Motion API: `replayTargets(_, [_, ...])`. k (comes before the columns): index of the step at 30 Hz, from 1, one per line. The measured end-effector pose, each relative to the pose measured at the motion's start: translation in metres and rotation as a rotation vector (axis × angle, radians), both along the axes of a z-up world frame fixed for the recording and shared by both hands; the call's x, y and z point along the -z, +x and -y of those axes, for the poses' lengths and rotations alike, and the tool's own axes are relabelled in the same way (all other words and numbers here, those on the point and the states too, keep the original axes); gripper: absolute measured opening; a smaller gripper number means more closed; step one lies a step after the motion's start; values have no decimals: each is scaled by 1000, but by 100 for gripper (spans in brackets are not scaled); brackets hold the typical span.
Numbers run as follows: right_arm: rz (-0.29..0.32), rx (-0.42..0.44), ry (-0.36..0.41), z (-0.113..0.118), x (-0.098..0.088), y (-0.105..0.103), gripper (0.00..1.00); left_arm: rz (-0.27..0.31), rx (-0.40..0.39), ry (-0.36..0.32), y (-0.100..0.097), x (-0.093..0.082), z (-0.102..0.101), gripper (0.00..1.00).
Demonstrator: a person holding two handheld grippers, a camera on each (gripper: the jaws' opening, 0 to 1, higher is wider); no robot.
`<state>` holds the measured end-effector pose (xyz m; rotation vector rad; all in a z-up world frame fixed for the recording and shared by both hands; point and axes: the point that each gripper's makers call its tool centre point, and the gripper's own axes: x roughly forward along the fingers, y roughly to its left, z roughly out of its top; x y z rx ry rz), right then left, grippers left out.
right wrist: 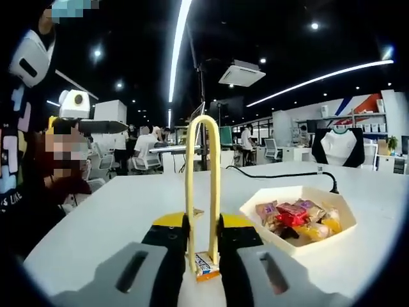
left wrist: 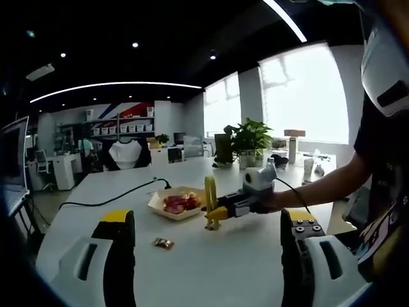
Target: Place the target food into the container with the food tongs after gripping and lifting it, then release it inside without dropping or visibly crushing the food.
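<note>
Wrapped candy (right wrist: pixel 206 267) sits pinched between yellow tongs (right wrist: pixel 202 192) tips.

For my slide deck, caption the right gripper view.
Right gripper pinches yellow tongs onto a wrapped candy beside the snack-filled container.

Item count: one yellow tongs (right wrist: pixel 202 192), one white container (right wrist: pixel 300 217) of wrapped snacks, two loose wrapped snacks (left wrist: pixel 163 243) (right wrist: pixel 206 265).
</note>
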<state>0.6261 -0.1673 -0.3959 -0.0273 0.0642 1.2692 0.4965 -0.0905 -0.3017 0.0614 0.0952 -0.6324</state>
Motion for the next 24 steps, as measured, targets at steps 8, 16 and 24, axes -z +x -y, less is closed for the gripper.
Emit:
replayTargets(8, [42,60,82,6,-43,22,13,12,10,-5,-1,-4,-1,100])
replayTargets(16, [73,102,99,13,-73,58,13,11,-1,-11,-2,-3,-4,99])
replayTargets(24, [66,114,116,10,-84,90,13,3,-13,-15,-4,0,-8,99])
